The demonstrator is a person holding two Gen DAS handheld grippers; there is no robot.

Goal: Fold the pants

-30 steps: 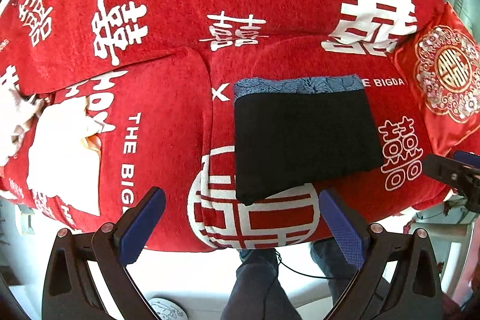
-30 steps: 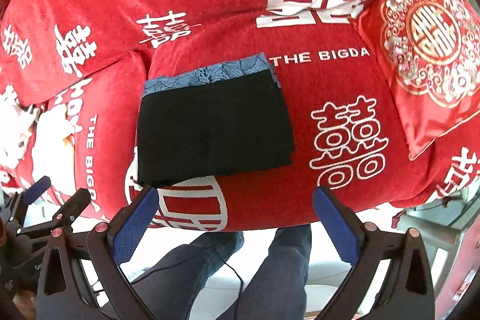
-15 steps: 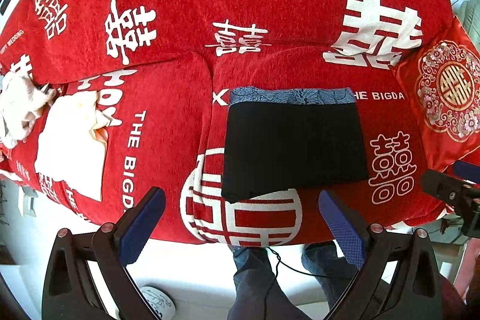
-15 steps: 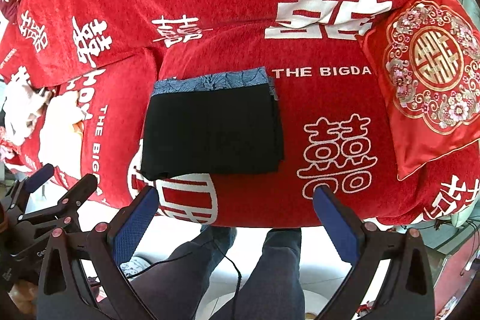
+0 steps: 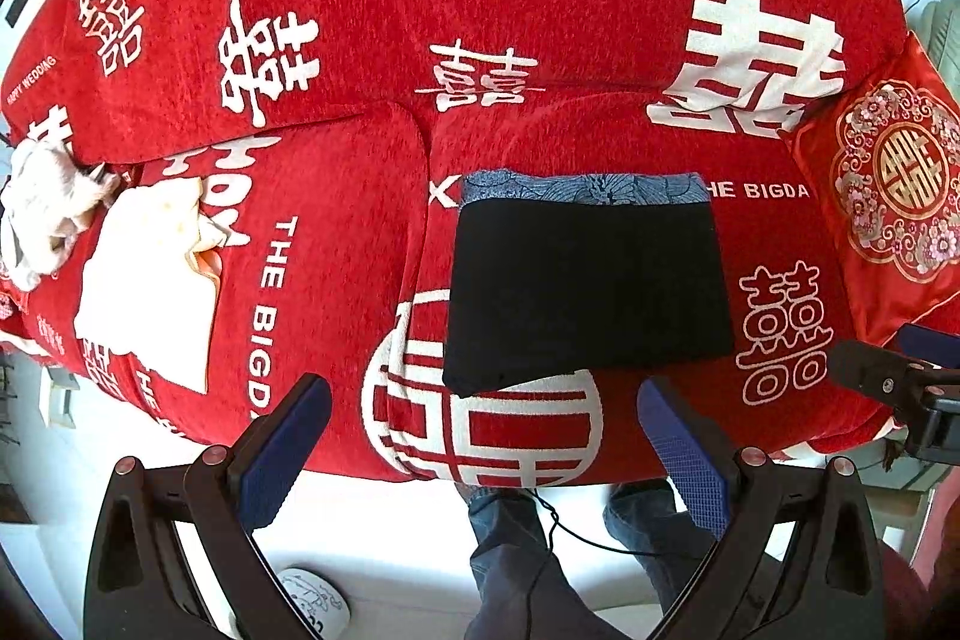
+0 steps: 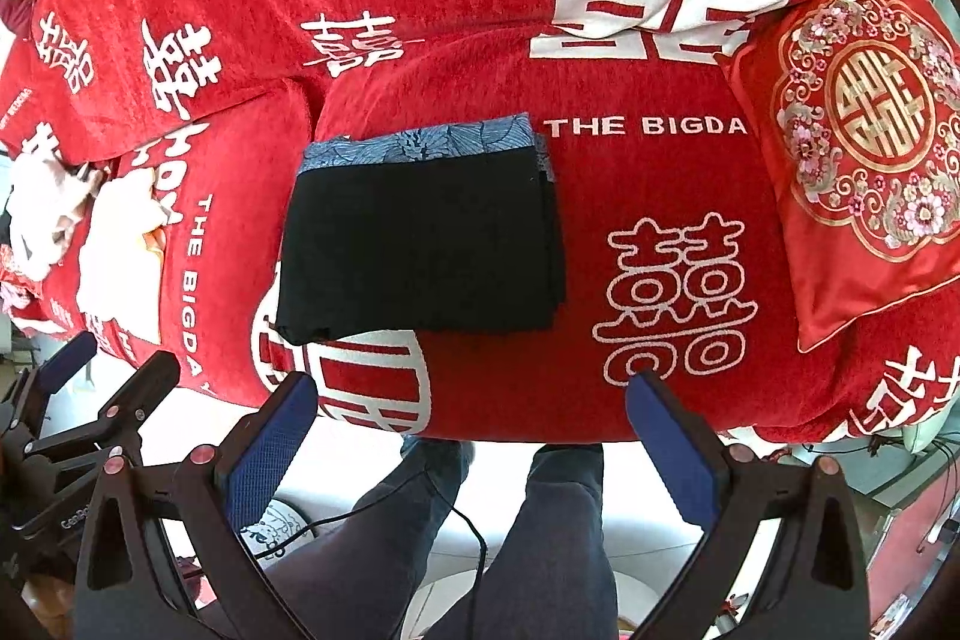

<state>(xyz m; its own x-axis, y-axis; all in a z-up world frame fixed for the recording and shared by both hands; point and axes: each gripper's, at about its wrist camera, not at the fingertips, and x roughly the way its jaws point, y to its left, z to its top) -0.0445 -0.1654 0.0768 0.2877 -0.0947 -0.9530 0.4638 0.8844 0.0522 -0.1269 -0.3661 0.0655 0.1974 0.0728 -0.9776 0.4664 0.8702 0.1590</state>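
Note:
Black pants [image 5: 588, 286] lie folded into a flat rectangle on the red sofa seat [image 5: 336, 280], with a blue patterned waistband [image 5: 582, 189] along the far edge. They also show in the right wrist view [image 6: 420, 250]. My left gripper [image 5: 480, 436] is open and empty, held back above the sofa's front edge, clear of the pants. My right gripper [image 6: 468, 430] is open and empty, also back from the sofa's front edge. Each gripper shows at the edge of the other's view.
White and cream clothes [image 5: 144, 280] lie on the left seat cushion. A red embroidered cushion [image 6: 864, 142] leans at the right. The person's legs [image 6: 540, 538] and a slipper [image 5: 312, 598] are on the white floor below.
Both grippers have drawn back and up from the sofa, so the folded pants look smaller and more centred. The pants have not moved.

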